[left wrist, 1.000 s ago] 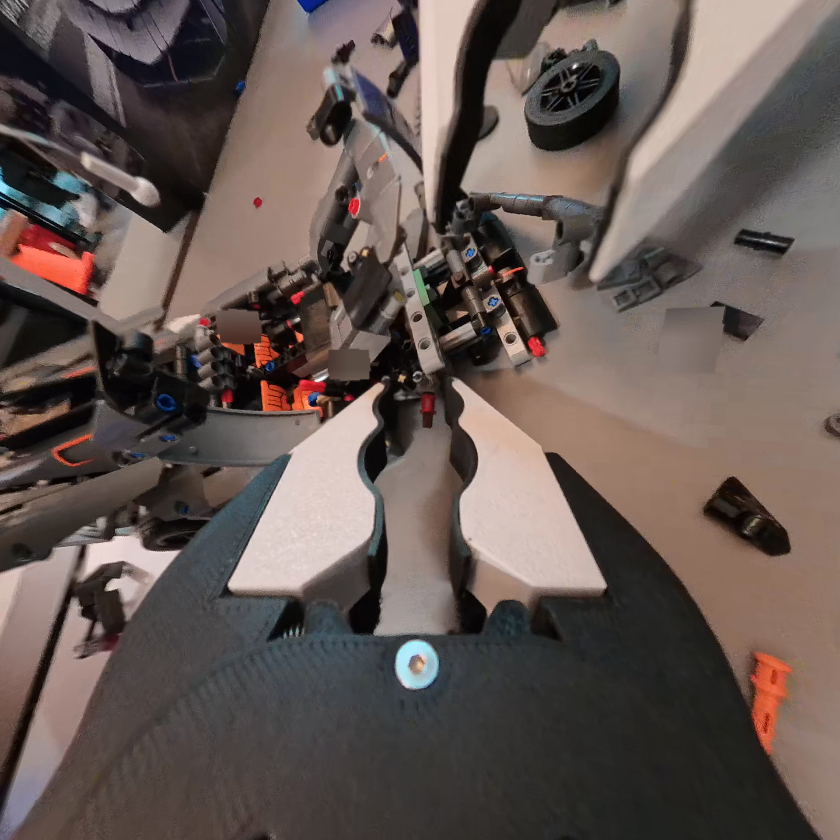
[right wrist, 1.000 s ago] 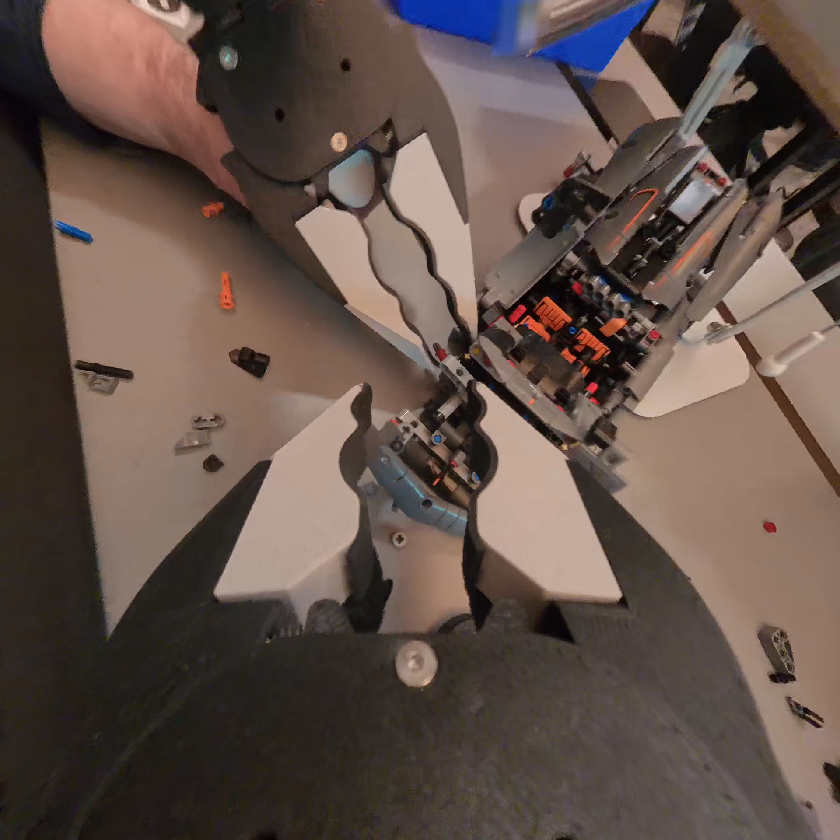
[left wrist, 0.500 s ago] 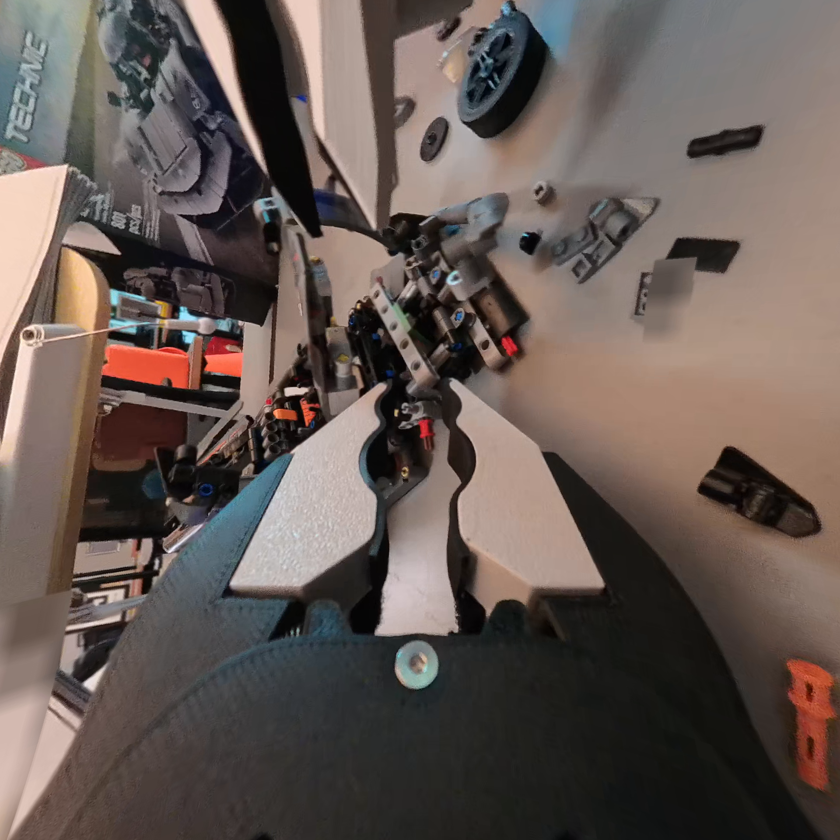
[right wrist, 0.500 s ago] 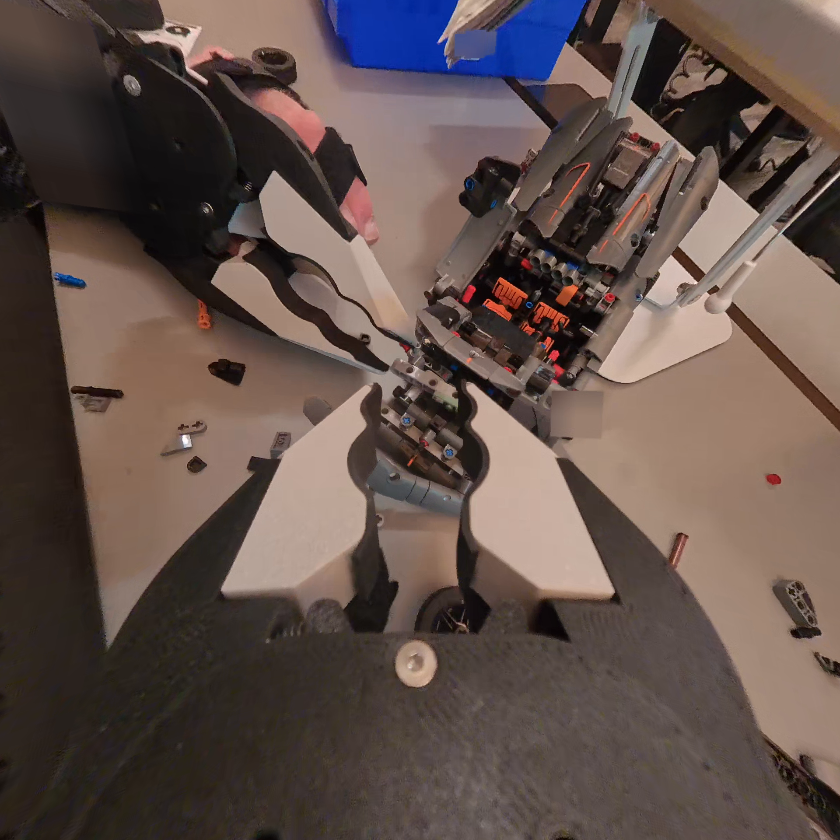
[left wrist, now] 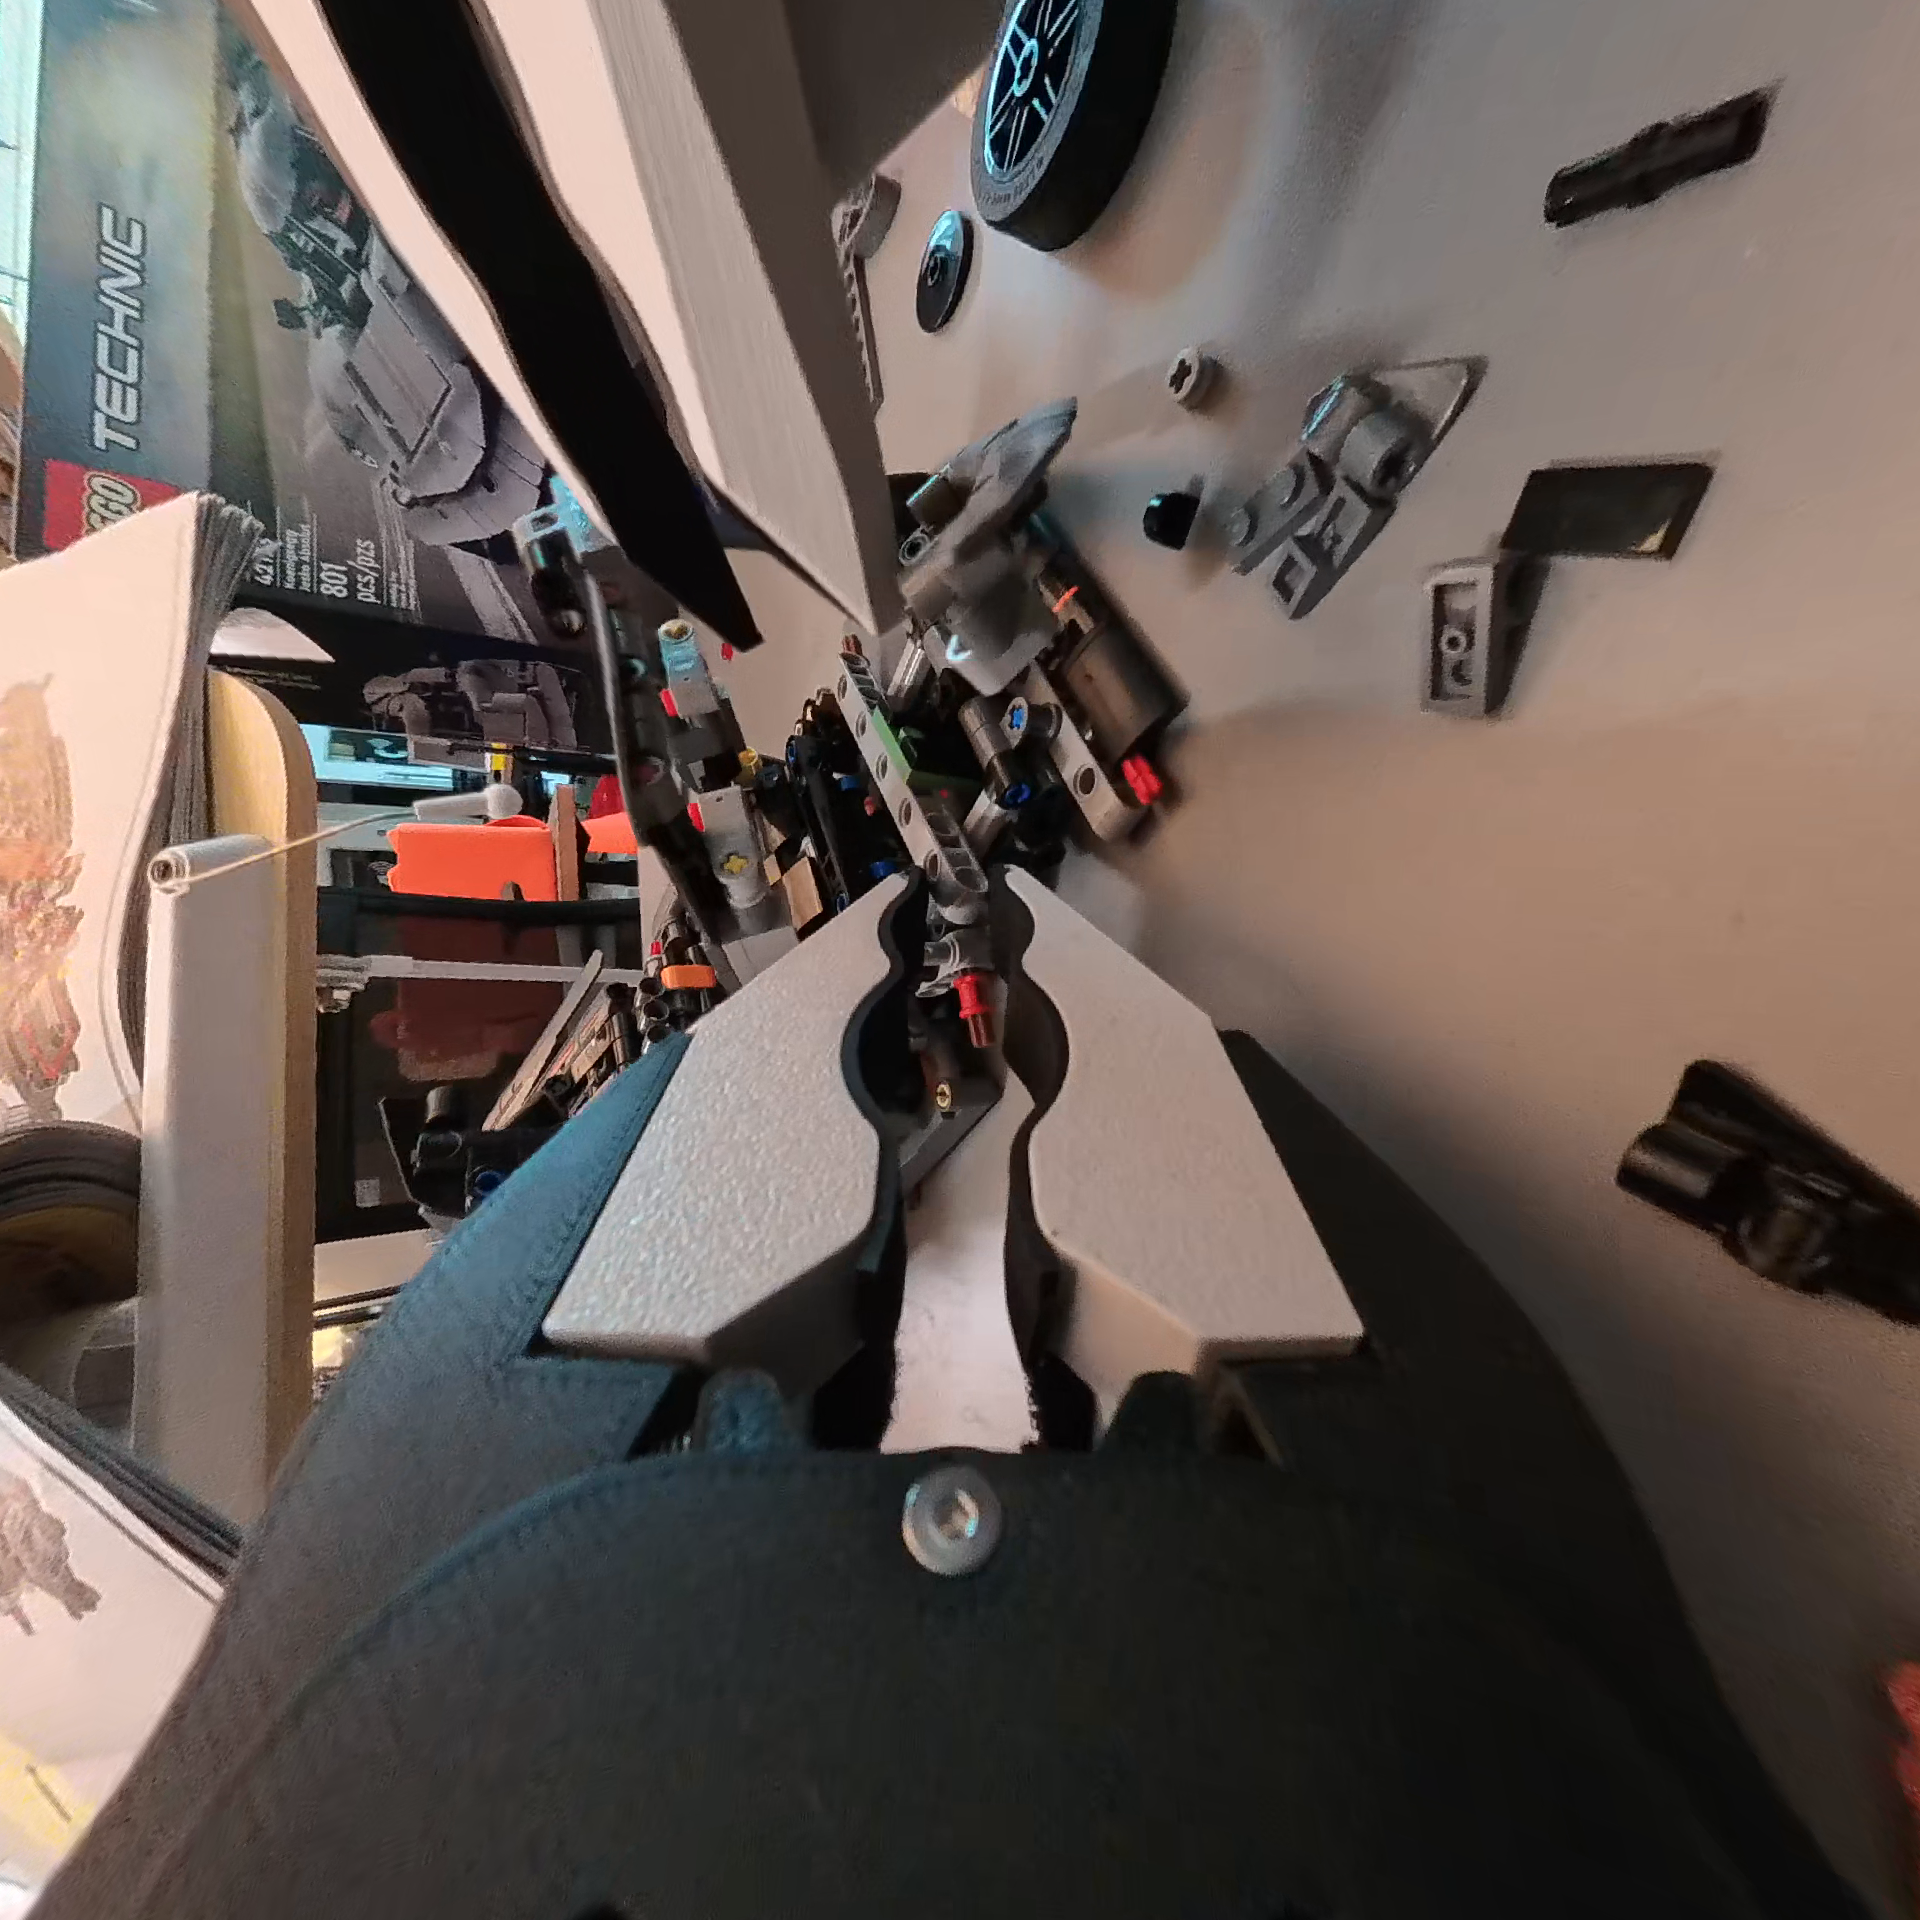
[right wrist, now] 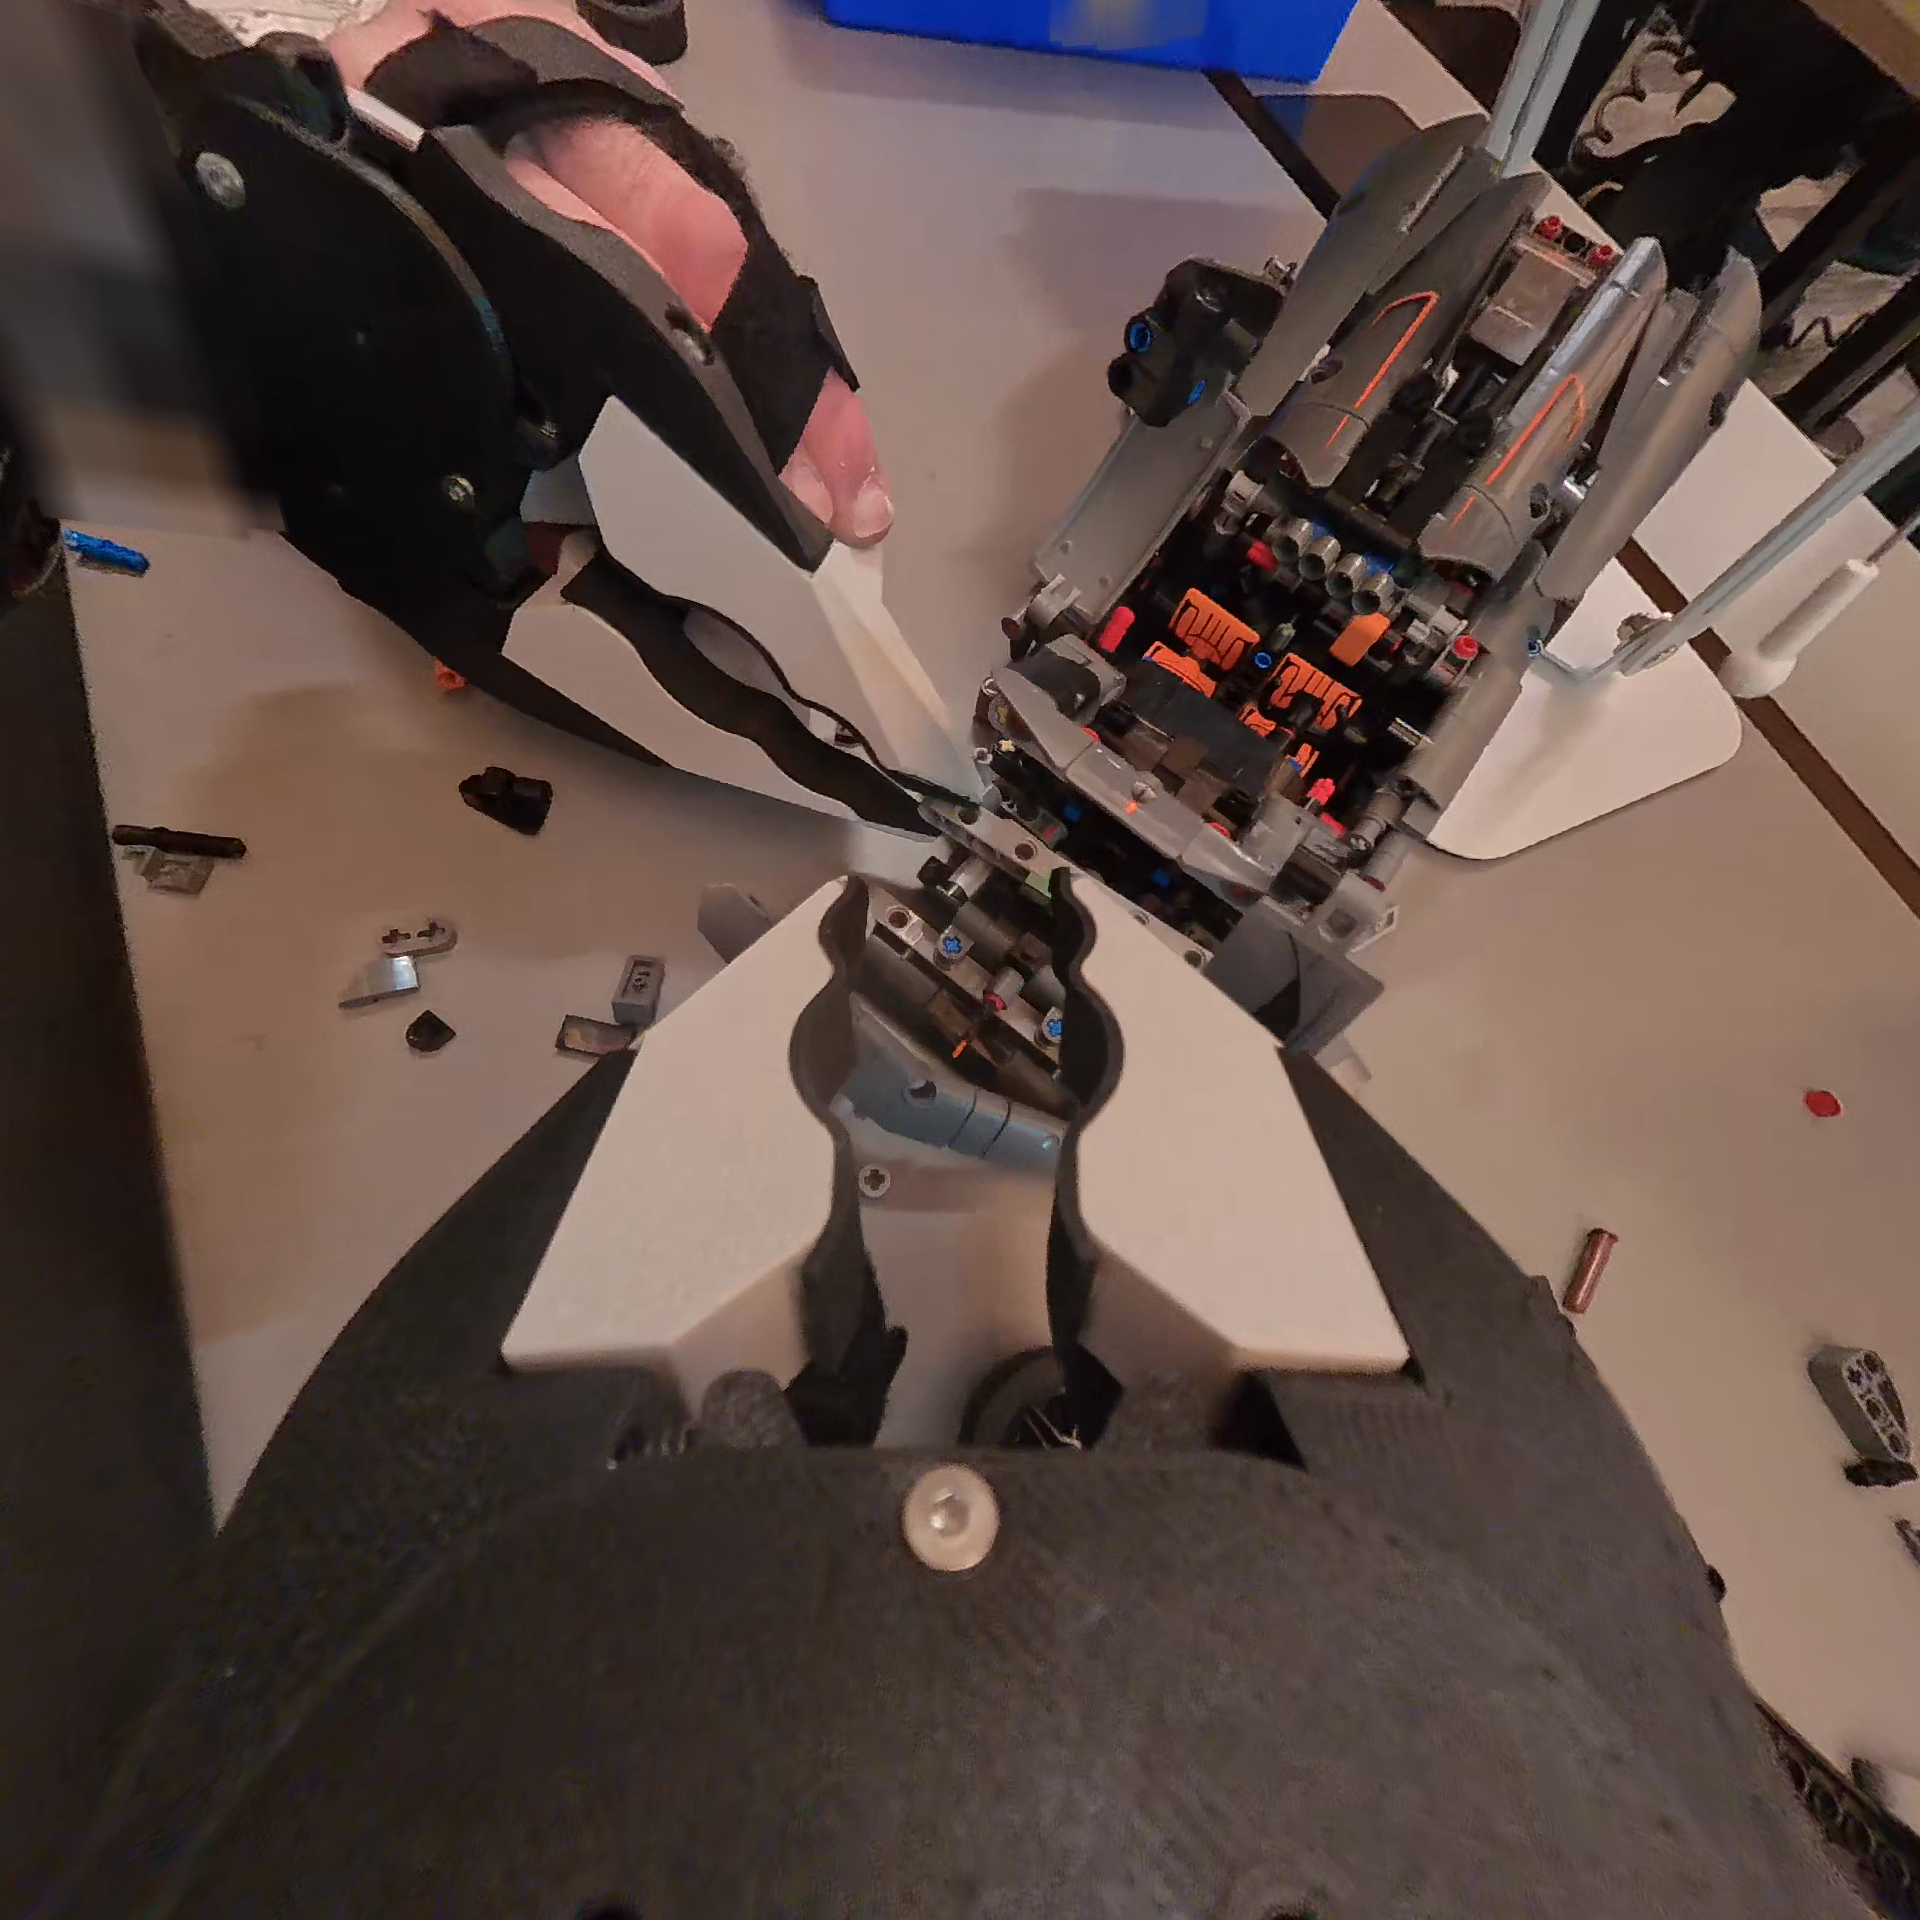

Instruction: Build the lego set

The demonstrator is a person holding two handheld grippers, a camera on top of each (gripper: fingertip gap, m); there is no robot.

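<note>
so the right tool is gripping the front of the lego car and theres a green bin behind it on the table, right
Not quite: the bin is blue, not green, as the right wrist view shows. The rest holds: the right tool grips the front of the lego car, with the bin behind on the table.

In the right wrist view, the front part of the lego car (right wrist: 1299,644) is hidden between the fingers of the right gripper (right wrist: 956,894), so it is not clear what the pads touch there. The tips of the left gripper (right wrist: 935,805) disappear into the model, and the exact piece they pinch is too small to tell. A black wheel (right wrist: 1023,1397) shows only as a small arc behind the finger base. In the left wrist view, the wheel (left wrist: 1070,114) is cut off by the top edge, an orange piece (left wrist: 1907,1730) by the right edge, and the black piece (left wrist: 1766,1184) is blurred
</note>
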